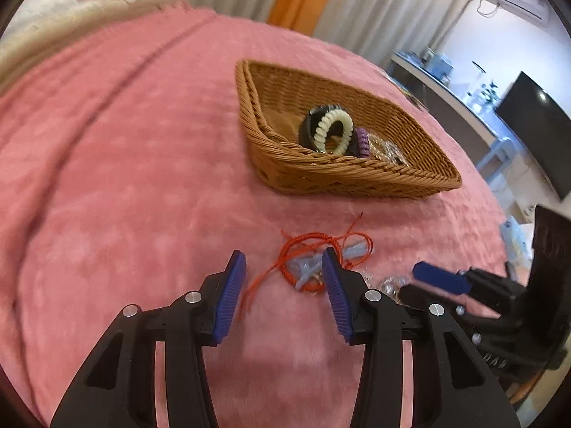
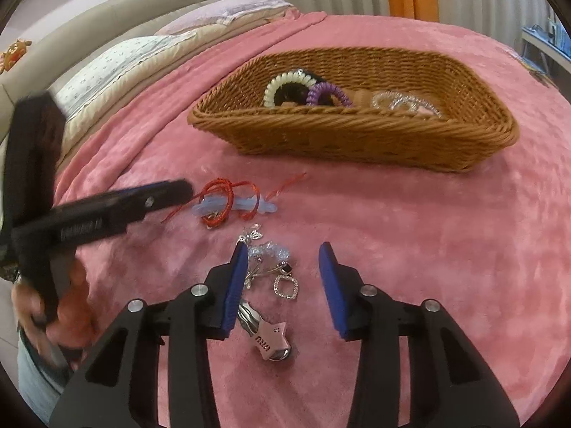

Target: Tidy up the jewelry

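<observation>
Lay loose on the pink blanket near a wicker basket (image 2: 357,139): red cord bracelet (image 2: 221,199) looped around a pale blue clip (image 2: 235,207); beside it, clear beaded piece (image 2: 266,251), square rhinestone earring (image 2: 285,287), silver star-shaped clip (image 2: 269,342). Held inside the basket: cream coil tie (image 2: 282,83), purple coil tie (image 2: 324,93), sparkly bracelet (image 2: 403,103).

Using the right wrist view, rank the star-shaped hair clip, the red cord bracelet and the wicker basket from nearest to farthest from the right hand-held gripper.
From the right hand-held gripper:
1. Star-shaped hair clip, lying on the blanket between the fingers, toward the left one.
2. Red cord bracelet, ahead and to the left, looped around a pale blue clip.
3. Wicker basket, farthest, ahead and slightly right.
</observation>
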A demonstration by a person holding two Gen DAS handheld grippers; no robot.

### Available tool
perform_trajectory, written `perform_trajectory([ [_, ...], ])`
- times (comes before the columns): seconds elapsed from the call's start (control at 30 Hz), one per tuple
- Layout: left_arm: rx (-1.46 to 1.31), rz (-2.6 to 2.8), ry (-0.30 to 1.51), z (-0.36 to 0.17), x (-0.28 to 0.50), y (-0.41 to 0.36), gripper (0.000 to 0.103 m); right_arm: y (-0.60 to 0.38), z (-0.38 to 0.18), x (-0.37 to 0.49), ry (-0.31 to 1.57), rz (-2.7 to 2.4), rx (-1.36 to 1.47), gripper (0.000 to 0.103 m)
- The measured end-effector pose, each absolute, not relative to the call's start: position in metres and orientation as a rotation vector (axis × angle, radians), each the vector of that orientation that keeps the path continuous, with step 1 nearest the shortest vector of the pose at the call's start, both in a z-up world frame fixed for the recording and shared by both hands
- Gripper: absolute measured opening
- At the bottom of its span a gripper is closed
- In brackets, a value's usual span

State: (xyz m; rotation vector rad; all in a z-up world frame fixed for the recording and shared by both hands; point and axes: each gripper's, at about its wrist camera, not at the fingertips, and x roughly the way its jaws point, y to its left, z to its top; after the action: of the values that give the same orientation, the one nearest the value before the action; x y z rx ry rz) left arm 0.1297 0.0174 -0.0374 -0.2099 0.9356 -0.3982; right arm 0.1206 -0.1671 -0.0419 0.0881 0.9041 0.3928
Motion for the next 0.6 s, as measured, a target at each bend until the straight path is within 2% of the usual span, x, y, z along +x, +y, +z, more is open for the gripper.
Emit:
perform_trajectory([
  [0.2,-0.179,-0.419,0.97,-0.046,0.149,0.008,0.042,-0.161,-0.047,0.124,0.925,0.409,0.068,0.038],
  [0.23,-0.172,-0.423,0.968,-0.045,0.149,0.007,0.04,-0.159,-0.048,0.124,0.925,0.406,0.06,0.033],
  [0.3,-0.157,-0.432,0.97,-0.046,0.15,0.003,0.032,-0.157,-0.047,0.124,0.922,0.41,0.05,0.018],
  [0.37,-0.146,-0.443,0.97,-0.047,0.149,0.0,0.026,-0.155,-0.047,0.122,0.918,0.416,0.041,0.012],
  [0.43,-0.143,-0.459,0.973,-0.047,0.148,-0.001,0.004,-0.154,-0.046,0.12,0.905,0.412,0.038,0.01],
  [0.6,-0.16,-0.432,0.926,-0.041,0.14,0.004,0.003,-0.169,-0.041,0.116,0.867,0.387,0.097,0.008],
])
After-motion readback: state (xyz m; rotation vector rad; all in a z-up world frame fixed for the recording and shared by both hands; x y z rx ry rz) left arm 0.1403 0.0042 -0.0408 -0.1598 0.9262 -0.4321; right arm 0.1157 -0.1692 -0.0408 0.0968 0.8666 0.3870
